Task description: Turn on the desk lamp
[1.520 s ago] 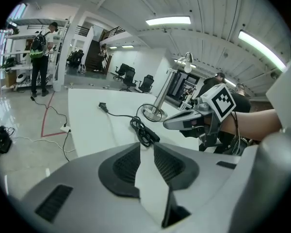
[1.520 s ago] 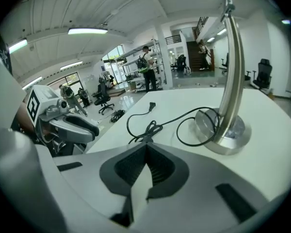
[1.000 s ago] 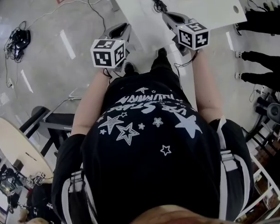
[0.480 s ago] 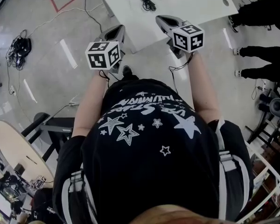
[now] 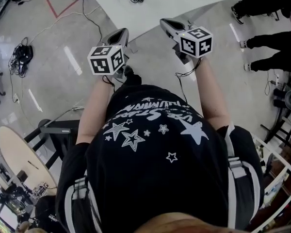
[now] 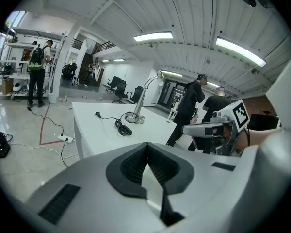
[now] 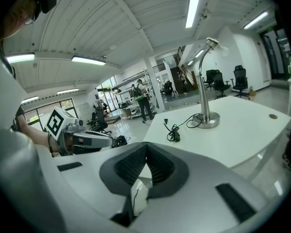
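Room: Glossy pale workshop floor, with a white desk (image 5: 150, 8) at 12 o'clock from the person. Bystanders (image 5: 264, 4) stood off its corner at 2 o'clock.
Desk lamp: The desk lamp (image 6: 141, 101) stood upright on the desk top, well apart from both grippers. It lay near 12 o'clock in the left gripper view and 1 o'clock in the right gripper view, and past the top edge of the head view. Its head looked unlit.
Cord: A black cord (image 6: 120, 126) lay coiled just beside the lamp's base, on the side nearer the person. Whether the switch sat on the cord or on the base could not be told.
Left gripper: The left gripper (image 5: 120, 32) was held in the air short of the desk edge, its jaws pressed together on nothing.
Right gripper: The right gripper (image 5: 166, 22) was level with the other at 1 o'clock, its jaws likewise together and empty.
Why held so: Probably both tools were pointed at the desk for the approach, and the closed tips would make a blunt point for pushing a button.
Stage: By the look of it, the reach had not begun and nothing was touched.
Next need: The person likely needed to step closer and find the switch first.
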A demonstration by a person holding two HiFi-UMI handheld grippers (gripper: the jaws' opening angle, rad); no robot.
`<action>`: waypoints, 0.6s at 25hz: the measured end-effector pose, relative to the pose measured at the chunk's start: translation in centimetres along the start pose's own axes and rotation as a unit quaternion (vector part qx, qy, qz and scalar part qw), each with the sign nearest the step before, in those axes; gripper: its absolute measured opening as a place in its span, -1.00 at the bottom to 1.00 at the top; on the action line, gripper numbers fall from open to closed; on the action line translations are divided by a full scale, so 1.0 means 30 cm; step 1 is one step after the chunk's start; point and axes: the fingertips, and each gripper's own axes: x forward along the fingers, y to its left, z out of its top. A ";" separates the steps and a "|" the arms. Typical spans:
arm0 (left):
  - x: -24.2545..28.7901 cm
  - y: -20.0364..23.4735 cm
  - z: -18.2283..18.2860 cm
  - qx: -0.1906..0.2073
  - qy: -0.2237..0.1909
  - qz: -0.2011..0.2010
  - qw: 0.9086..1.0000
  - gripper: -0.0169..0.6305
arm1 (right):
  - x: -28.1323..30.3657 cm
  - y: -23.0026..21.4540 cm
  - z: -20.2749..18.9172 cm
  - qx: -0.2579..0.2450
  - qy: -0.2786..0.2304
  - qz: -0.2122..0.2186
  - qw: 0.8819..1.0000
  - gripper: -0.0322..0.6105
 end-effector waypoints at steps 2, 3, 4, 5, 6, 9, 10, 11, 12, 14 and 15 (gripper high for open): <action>-0.015 -0.031 -0.020 0.002 0.001 -0.003 1.000 -0.92 | -0.044 0.022 -0.005 -0.002 -0.009 0.000 1.000 -0.89; -0.019 -0.044 -0.030 0.002 0.001 -0.003 1.000 -0.92 | -0.063 0.029 -0.010 -0.004 -0.012 -0.001 1.000 -0.89; -0.022 -0.055 -0.041 0.001 0.002 -0.003 1.000 -0.92 | -0.081 0.036 -0.018 -0.006 -0.013 -0.001 1.000 -0.89; -0.024 -0.066 -0.053 -0.001 0.003 -0.003 1.000 -0.92 | -0.099 0.042 -0.029 -0.008 -0.014 0.000 1.000 -0.89; -0.026 -0.078 -0.062 -0.002 0.004 -0.002 1.000 -0.92 | -0.115 0.047 -0.041 -0.009 -0.013 0.001 1.000 -0.89; -0.035 -0.121 -0.079 0.004 0.005 -0.001 1.000 -0.92 | -0.162 0.063 -0.082 -0.013 -0.009 0.005 1.000 -0.89; -0.042 -0.136 -0.082 0.006 0.004 -0.001 1.000 -0.92 | -0.176 0.071 -0.099 -0.013 -0.007 0.006 1.000 -0.89; -0.051 -0.150 -0.085 0.009 0.002 0.000 1.000 -0.92 | -0.188 0.079 -0.116 -0.014 -0.005 0.006 1.000 -0.89; -0.058 -0.164 -0.086 0.011 0.000 0.001 1.000 -0.92 | -0.199 0.087 -0.131 -0.015 -0.004 0.007 1.000 -0.89; -0.068 -0.186 -0.086 0.016 -0.005 0.004 1.000 -0.92 | -0.213 0.097 -0.148 -0.019 -0.005 0.009 1.000 -0.89; -0.069 -0.195 -0.084 0.019 -0.008 0.005 1.000 -0.92 | -0.218 0.100 -0.151 -0.021 -0.008 0.010 1.000 -0.89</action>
